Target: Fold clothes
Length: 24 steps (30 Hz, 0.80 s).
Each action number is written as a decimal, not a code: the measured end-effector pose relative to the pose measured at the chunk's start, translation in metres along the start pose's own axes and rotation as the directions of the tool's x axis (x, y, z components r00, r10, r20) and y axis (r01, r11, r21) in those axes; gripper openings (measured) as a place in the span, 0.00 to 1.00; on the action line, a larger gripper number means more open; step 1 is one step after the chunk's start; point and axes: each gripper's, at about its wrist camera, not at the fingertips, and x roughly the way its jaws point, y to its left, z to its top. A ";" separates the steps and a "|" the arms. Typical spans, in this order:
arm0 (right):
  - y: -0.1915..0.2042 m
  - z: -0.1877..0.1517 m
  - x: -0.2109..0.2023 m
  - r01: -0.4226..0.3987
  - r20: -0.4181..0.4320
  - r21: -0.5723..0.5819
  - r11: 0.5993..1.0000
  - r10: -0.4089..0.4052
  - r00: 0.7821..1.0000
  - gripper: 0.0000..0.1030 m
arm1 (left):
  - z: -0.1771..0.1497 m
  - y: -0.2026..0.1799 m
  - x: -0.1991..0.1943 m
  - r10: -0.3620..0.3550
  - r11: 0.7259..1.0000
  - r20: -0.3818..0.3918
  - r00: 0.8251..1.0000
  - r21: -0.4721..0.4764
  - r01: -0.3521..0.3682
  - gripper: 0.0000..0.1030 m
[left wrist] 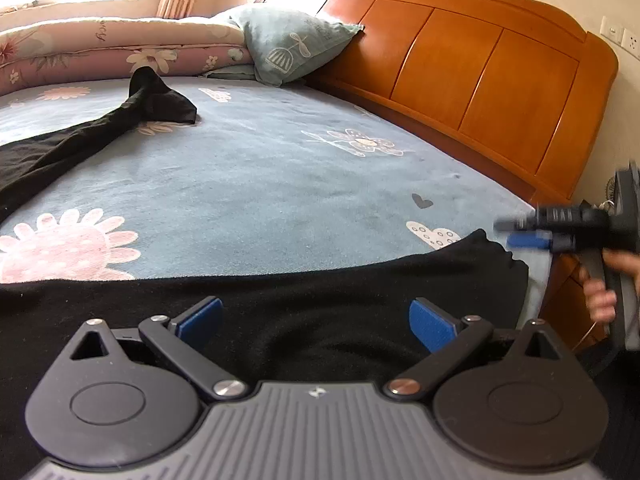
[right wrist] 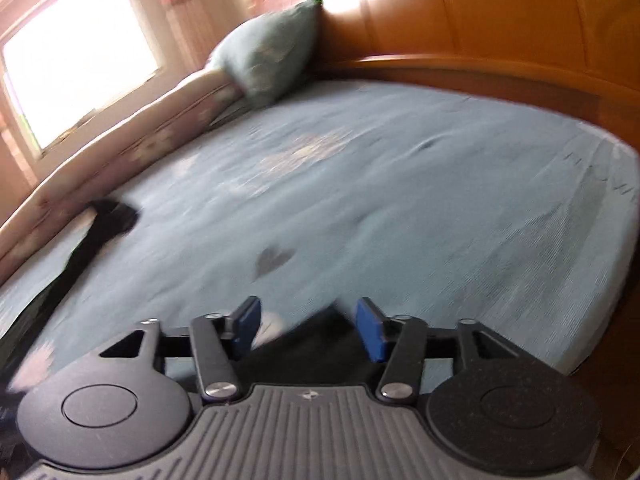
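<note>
A black garment [left wrist: 280, 300] lies spread on the blue bed sheet [left wrist: 280, 184]. One long black part [left wrist: 120, 120] stretches toward the far left, and its end rests near the floral quilt. My left gripper [left wrist: 316, 320] is open and hovers just above the near black cloth. My right gripper [right wrist: 306, 328] is open, with a corner of the black garment [right wrist: 316, 332] below its blue pads. It also shows blurred at the right of the left wrist view [left wrist: 528, 236], beside the garment's right corner. The far black part shows in the right wrist view [right wrist: 100, 232].
A wooden headboard [left wrist: 460, 60] runs along the right. A teal pillow [left wrist: 288, 44] leans against it, and a rolled floral quilt [left wrist: 112, 52] lies along the far side. The bed's right edge [right wrist: 616, 280] drops off near the right gripper. A bright window [right wrist: 80, 56] is at the left.
</note>
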 end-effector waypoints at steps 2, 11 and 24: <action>-0.004 -0.011 0.004 -0.008 -0.056 0.016 1.000 0.009 0.998 0.59 | 0.000 0.000 0.001 0.009 1.000 -0.001 1.000 0.005 -0.009 0.96; 0.000 -0.018 -0.027 0.076 -0.005 0.063 0.995 -0.075 0.997 0.61 | 0.006 0.009 -0.003 0.059 0.998 0.025 0.998 -0.034 -0.058 0.96; 0.148 -0.106 0.004 -0.067 -0.117 -0.483 0.873 0.011 0.993 0.97 | 0.009 0.027 -0.019 0.136 0.988 0.076 0.988 -0.081 -0.130 0.96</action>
